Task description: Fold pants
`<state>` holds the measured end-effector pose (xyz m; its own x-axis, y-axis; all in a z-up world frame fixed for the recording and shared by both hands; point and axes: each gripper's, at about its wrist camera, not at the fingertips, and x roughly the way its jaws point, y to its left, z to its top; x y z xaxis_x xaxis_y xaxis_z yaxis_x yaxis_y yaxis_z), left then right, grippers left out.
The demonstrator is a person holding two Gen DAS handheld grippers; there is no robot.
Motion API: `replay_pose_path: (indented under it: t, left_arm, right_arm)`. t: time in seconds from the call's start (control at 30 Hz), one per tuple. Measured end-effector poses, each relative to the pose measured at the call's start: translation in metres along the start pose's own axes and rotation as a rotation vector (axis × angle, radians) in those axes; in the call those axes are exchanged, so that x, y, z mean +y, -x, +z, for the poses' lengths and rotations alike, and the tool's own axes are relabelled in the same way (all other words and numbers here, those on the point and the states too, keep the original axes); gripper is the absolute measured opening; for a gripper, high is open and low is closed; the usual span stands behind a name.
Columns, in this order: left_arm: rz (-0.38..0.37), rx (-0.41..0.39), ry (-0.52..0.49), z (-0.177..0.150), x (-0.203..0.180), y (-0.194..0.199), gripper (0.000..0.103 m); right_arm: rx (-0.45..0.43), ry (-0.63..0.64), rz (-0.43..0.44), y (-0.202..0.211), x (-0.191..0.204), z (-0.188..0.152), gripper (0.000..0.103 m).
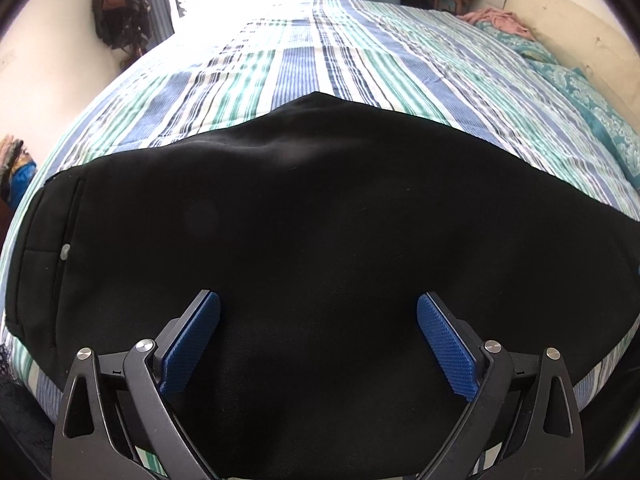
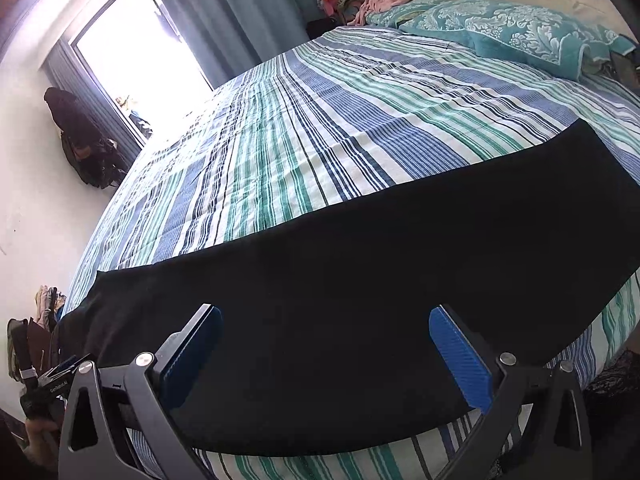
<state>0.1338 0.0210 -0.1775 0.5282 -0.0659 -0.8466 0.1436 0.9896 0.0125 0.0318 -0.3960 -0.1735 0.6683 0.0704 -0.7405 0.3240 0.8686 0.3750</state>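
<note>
Pants (image 1: 320, 220) lying flat across frame btm on bed (image 1: 320, 60); L gripper (image 1: 318, 344) & R gripper (image 2: 324, 356) hovering over them, both wide, holding nothing.

The black pants (image 1: 320, 208) (image 2: 380, 280) lie flat along the near edge of the striped bed (image 1: 304, 60) (image 2: 320, 128), stretched sideways, waistband with a small button at the left end, surface smooth.

Black pants (image 1: 320, 220), blue-green striped bedspread (image 1: 320, 60)
</note>
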Motion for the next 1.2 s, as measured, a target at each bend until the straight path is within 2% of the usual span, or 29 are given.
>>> replay_pose_path:
  t: [0.37,0.7,0.83,0.93,1.0,1.13,1.2]
  left_arm:
    - [0.008,-0.013,-0.010,-0.002,0.000,-0.003,0.102]
    - [0.010,-0.019,-0.017,-0.003,0.000,-0.004,0.103]
    - [0.007,-0.018,-0.022,-0.003,-0.001,-0.005,0.103]
    - [0.006,-0.018,-0.026,-0.003,-0.001,-0.004,0.103]
    - [0.005,-0.018,-0.028,-0.003,0.000,-0.005,0.103]
    - [0.008,-0.021,-0.028,-0.004,-0.001,-0.005,0.103]
    - [0.014,-0.024,-0.030,-0.004,-0.002,-0.005,0.103]
  right_arm:
    - [0.022,-0.006,0.008,-0.005,0.000,-0.002,0.103]
    - [0.006,0.012,0.032,-0.002,0.003,-0.001,0.103]
    - [0.019,0.004,0.056,0.007,-0.001,0.013,0.103]
    - [0.008,0.008,0.088,0.023,-0.023,0.044,0.103]
    - [-0.005,0.038,0.052,0.040,-0.049,0.072,0.103]
    - [0.018,0.039,0.004,0.075,-0.126,0.131,0.103]
    - [0.055,-0.023,0.027,0.085,-0.175,0.148,0.103]
